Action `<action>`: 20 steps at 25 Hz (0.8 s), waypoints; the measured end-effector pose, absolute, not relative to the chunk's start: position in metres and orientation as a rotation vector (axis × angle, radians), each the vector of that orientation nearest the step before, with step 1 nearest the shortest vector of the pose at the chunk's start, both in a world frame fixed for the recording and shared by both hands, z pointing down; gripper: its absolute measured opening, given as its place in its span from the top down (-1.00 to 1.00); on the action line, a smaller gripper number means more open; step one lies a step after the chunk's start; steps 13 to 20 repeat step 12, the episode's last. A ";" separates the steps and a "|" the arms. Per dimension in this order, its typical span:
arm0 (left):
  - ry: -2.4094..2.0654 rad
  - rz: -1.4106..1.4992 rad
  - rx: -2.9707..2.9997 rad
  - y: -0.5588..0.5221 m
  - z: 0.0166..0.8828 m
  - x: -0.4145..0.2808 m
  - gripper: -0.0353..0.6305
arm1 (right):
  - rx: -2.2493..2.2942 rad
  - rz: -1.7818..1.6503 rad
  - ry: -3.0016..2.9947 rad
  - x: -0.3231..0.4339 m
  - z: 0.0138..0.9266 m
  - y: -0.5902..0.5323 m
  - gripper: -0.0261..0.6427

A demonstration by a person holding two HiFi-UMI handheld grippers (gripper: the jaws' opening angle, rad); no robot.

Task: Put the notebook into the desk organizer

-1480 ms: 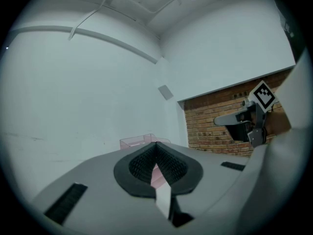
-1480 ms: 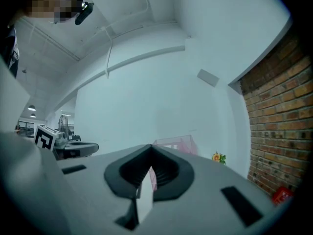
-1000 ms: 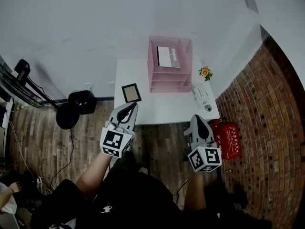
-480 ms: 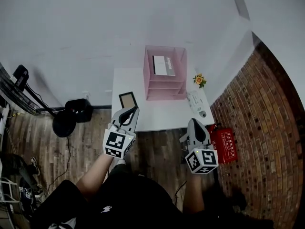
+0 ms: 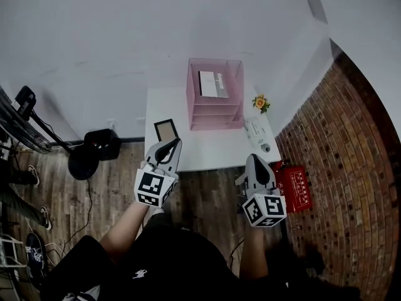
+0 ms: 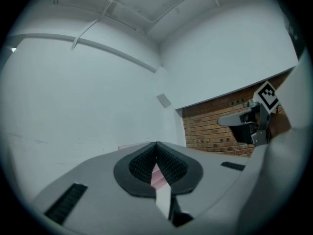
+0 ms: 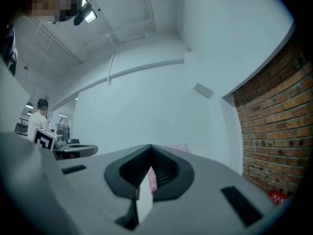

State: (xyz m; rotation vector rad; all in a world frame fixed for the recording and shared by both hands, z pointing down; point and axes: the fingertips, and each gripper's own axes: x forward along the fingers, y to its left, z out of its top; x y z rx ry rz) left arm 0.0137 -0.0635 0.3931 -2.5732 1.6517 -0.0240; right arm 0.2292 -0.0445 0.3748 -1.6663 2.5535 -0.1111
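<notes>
The notebook (image 5: 165, 130), brown with a dark border, lies flat at the left of the white table (image 5: 207, 148). The pink desk organizer (image 5: 214, 96) stands at the table's back, with a grey-white booklet (image 5: 213, 84) on its top shelf. My left gripper (image 5: 175, 142) hovers shut just short of the table's front edge, a little nearer than the notebook. My right gripper (image 5: 256, 157) is shut and empty off the front right corner. In the left gripper view the jaws meet at the left gripper (image 6: 156, 143), and pink shows through the gap. The right gripper (image 7: 149, 146) is likewise shut.
A small potted flower (image 5: 260, 103) and a white device (image 5: 257, 130) sit along the table's right side. A red box (image 5: 297, 187) lies on the floor by the brick wall. A black stand base (image 5: 84, 160) is to the left of the table.
The head view has shifted, so the table now sits slightly further left and up in the picture. Both grippers stay shut in front of the table.
</notes>
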 end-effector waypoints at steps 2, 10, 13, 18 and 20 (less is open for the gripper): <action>1.653 -0.023 -2.573 -0.065 0.393 0.014 0.88 | -1.665 -0.112 2.558 0.229 0.376 -0.045 0.92; 1.642 -0.028 -2.584 -0.074 0.394 0.020 0.88 | -1.675 -0.111 2.562 0.233 0.379 -0.055 0.92; 1.637 -0.037 -2.583 -0.078 0.395 0.021 0.88 | -1.678 -0.108 2.561 0.233 0.379 -0.059 0.92; 1.637 -0.037 -2.583 -0.078 0.395 0.021 0.88 | -1.678 -0.108 2.561 0.233 0.379 -0.059 0.92; 1.637 -0.037 -2.583 -0.078 0.395 0.021 0.88 | -1.678 -0.108 2.561 0.233 0.379 -0.059 0.92</action>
